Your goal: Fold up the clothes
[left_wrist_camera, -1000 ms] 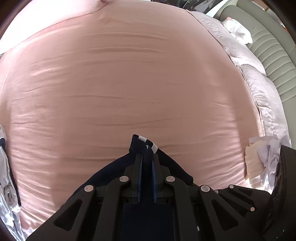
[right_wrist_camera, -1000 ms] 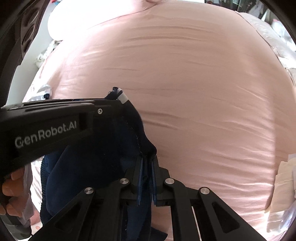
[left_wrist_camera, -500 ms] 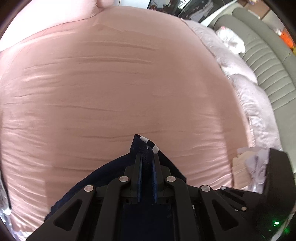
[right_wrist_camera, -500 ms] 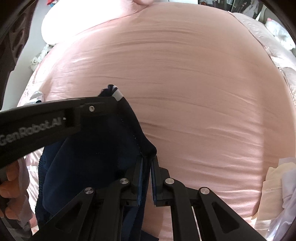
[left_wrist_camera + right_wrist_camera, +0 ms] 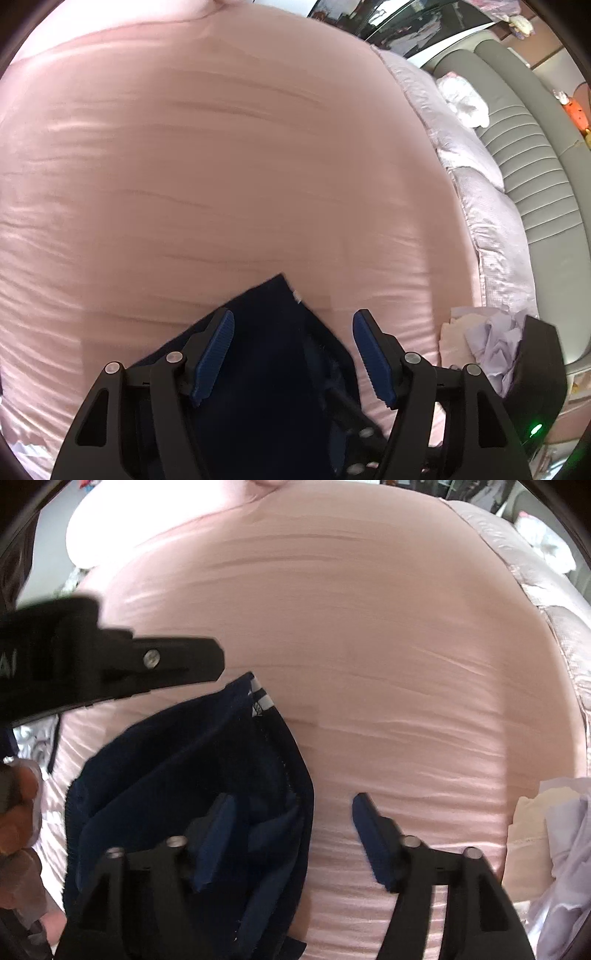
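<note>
A: Left wrist view first: why does the navy garment (image 5: 266, 354) sit right under the left gripper (image 5: 291, 354)?

B: I'd judge it has just been laid on the pink bed sheet (image 5: 221, 166) for folding. The jaws are opening, the blue pads (image 5: 214, 354) stand clear on either side, and the cloth lies loose between them, its white-striped corner pointing away from the camera.

A: And the right gripper (image 5: 291, 834)?

B: Its jaws are opening too. In the right wrist view the garment's hemmed edge lies by the near finger, bunched in soft folds; the other finger is over bare sheet. Nothing is pinched.

A: So why both near one edge?

B: Probably each took a corner of that edge to carry it flat. A pile of pale clothes (image 5: 554, 834) waits near the bed's right side, apart from the navy piece.

A: What has changed from a second ago?

B: Then both grippers were clamped shut on the dark cloth, which hung stretched between them. Now the cloth has slackened onto the bed, and the left gripper's finger (image 5: 122, 664) sits above the corner rather than on it.
</note>
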Tool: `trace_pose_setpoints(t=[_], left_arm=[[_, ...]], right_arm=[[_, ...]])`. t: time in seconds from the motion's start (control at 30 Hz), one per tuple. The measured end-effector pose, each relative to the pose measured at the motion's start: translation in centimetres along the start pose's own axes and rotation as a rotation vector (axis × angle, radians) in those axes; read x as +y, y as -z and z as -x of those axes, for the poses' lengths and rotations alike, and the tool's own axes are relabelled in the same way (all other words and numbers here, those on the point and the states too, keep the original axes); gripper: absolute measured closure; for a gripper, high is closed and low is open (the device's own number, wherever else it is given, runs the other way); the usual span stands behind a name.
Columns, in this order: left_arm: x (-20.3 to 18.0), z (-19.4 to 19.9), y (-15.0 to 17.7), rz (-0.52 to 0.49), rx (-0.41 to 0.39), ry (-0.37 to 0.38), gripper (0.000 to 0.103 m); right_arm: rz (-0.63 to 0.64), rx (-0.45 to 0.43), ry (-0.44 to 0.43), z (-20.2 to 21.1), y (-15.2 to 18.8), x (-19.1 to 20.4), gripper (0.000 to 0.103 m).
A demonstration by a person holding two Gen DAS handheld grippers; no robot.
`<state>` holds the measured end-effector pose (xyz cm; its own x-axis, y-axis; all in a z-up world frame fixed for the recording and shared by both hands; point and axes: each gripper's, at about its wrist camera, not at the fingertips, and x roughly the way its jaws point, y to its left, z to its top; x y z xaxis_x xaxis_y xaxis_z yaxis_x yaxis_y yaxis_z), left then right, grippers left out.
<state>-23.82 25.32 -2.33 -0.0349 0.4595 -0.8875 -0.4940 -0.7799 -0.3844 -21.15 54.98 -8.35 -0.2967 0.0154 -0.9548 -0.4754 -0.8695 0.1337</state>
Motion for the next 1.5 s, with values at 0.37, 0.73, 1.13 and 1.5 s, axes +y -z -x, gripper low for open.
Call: trace_pose_setpoints(t=[0.37, 0.73, 1.13, 1.5], left_arm=[[5.4, 3.5, 1.5, 0.020, 0.014, -0.020, 0.038], [13.8, 5.8, 1.9, 0.164, 0.014, -0.039, 0.038], [20.0, 4.7, 4.5, 0.400, 0.103, 0.097, 0.038], [22.3, 4.5, 7.6, 0.597, 0.052, 0.272, 0.055]], right_arm=[[-0.035, 0.018, 0.005, 1.6, 0.0, 1.0, 0.037], [-0.077, 0.000, -0.015, 0.5, -2.4, 2.2, 0.037], [-0.076, 0.040, -0.058, -6.6, -3.8, 0.5, 0.037], [-0.036, 0.090, -0.125, -5.7, -3.6, 3.6, 0.037]])
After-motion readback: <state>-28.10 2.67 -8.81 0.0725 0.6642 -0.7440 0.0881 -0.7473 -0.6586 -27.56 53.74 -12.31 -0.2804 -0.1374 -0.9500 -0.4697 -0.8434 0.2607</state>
